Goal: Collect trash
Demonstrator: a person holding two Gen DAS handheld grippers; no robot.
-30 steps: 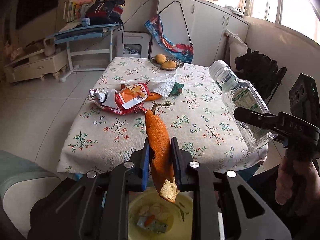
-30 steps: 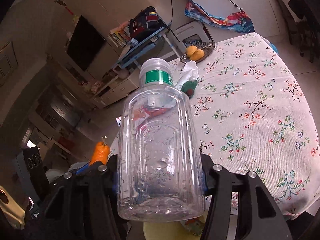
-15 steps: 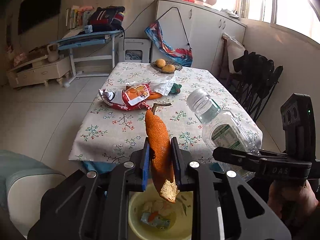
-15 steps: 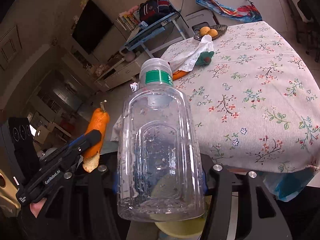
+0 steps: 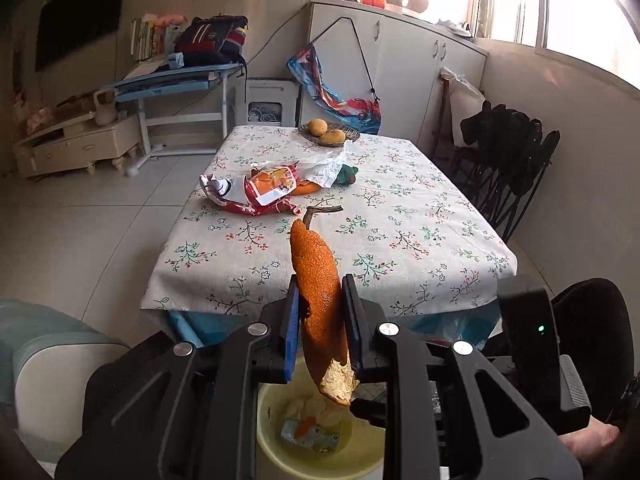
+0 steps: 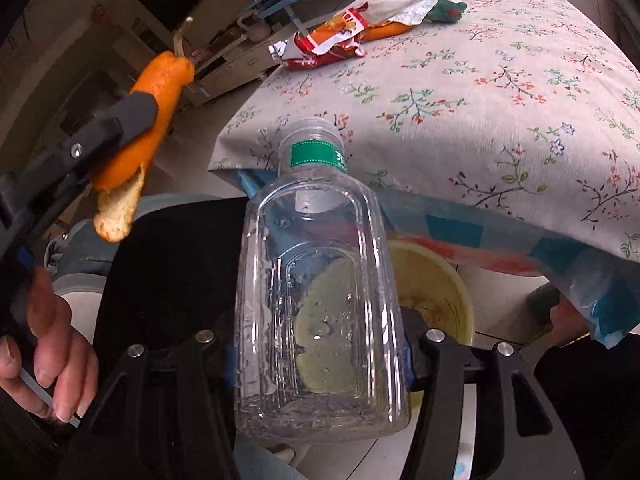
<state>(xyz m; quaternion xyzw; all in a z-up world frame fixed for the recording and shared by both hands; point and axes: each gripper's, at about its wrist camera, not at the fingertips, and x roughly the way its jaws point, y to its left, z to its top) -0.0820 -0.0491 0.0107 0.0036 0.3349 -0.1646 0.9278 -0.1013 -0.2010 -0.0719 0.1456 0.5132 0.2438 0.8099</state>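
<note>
My left gripper is shut on a long orange peel with a dry stem, held above a pale yellow bin that has scraps inside. My right gripper is shut on a clear empty plastic bottle with a green neck band, tilted over the same yellow bin. In the right wrist view the left gripper with the orange peel sits at upper left. On the floral table lie a red-orange snack wrapper and crumpled white paper.
A basket of yellow fruit stands at the table's far end. A black chair is right of the table, a black seat beside the bin. A blue desk and white cabinets line the back wall.
The right gripper with the bottle came down and in, leaving the left wrist view, and now tilts over the bin. The left gripper drew back a little from the table with the peel.
</note>
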